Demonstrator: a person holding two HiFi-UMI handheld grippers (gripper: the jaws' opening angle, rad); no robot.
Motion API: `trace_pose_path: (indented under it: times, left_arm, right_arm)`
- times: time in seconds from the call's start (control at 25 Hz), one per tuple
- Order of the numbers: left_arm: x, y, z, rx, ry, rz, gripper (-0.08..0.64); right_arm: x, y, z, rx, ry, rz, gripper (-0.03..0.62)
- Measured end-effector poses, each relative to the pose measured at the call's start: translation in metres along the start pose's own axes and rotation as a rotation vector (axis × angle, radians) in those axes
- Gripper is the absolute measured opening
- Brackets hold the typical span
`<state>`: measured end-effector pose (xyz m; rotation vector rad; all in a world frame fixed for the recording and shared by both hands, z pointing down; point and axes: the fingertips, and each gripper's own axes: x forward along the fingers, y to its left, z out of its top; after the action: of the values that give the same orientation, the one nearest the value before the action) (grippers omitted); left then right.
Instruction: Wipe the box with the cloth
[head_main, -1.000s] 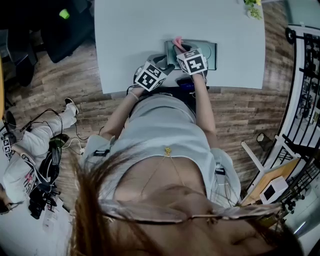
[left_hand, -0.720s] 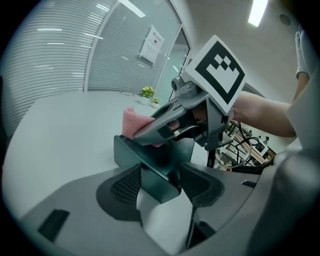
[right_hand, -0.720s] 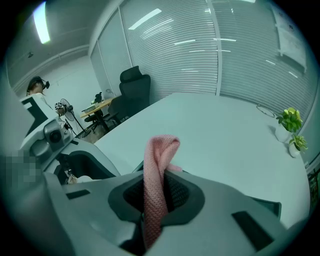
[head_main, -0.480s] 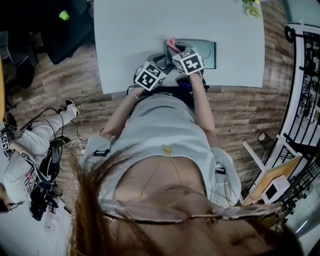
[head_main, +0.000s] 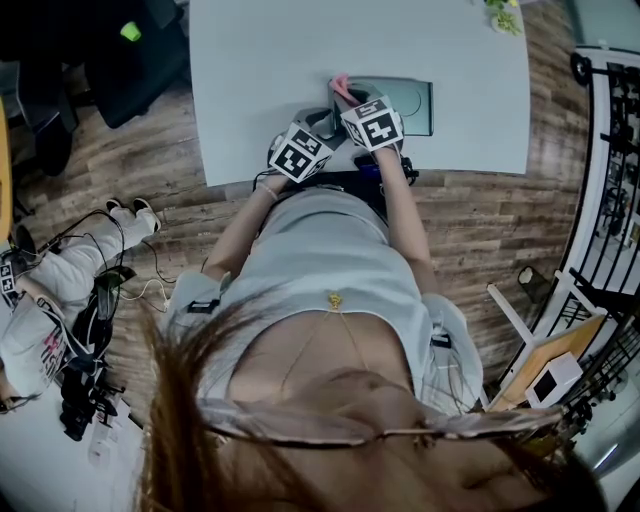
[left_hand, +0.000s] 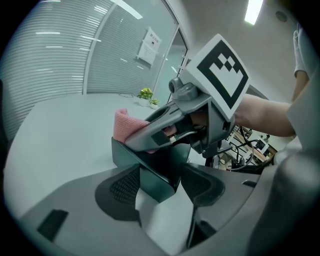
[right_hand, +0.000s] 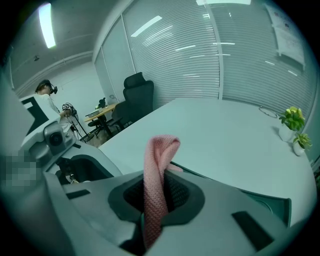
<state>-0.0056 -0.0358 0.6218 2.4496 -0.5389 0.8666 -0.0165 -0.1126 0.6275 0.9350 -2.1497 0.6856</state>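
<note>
— While the person faces the pale grey table (head_main: 300, 60), where does the dark green, low-walled rectangular box (head_main: 412, 103) lie?

— Flat on the table, near the edge closest to the person. Both tools are at its left end in the head view.

— What about the left gripper (left_hand: 161, 186)?

— Its jaws stand wide around the box's near corner, which is wedged between them with the pads against its walls. They have just been easing open a little, with that corner between them.

— And the right gripper (right_hand: 159, 202)?

— Clenched on a pink knitted cloth (right_hand: 159, 155). The fabric is pinched between the pads, and a folded loop of it sticks up past the tips (whether it touches the inside of the box cannot be made out). In the left gripper view the cloth shows just above the box's rim, beyond the corner that the left gripper holds.

— Anything else on the table?

— Two small green potted plants (right_hand: 292, 127) at its far end, well apart from the box.
</note>
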Motion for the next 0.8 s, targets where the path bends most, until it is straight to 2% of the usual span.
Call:
trace_pose_path:
  times: [0.16, 0.36, 0.56, 0.8]
  left_arm:
    - [0.000, -0.004, -0.010, 0.064, 0.023, 0.013, 0.259]
    - [0.002, -0.011, -0.018, 0.108, 0.056, 0.035, 0.273]
    - [0.006, -0.010, -0.018, 0.125, 0.067, 0.086, 0.279]
    - [0.009, -0.002, -0.020, 0.095, 0.075, 0.141, 0.279]
  right_arm:
    - [-0.002, 0.000, 0.000, 0.007, -0.033, -0.011, 0.040]
    - [-0.035, -0.020, 0.002, 0.093, -0.128, -0.059, 0.040]
    - [-0.074, -0.064, -0.020, 0.133, -0.136, -0.178, 0.040]
    - [-0.104, -0.110, -0.058, 0.173, -0.093, -0.313, 0.040]
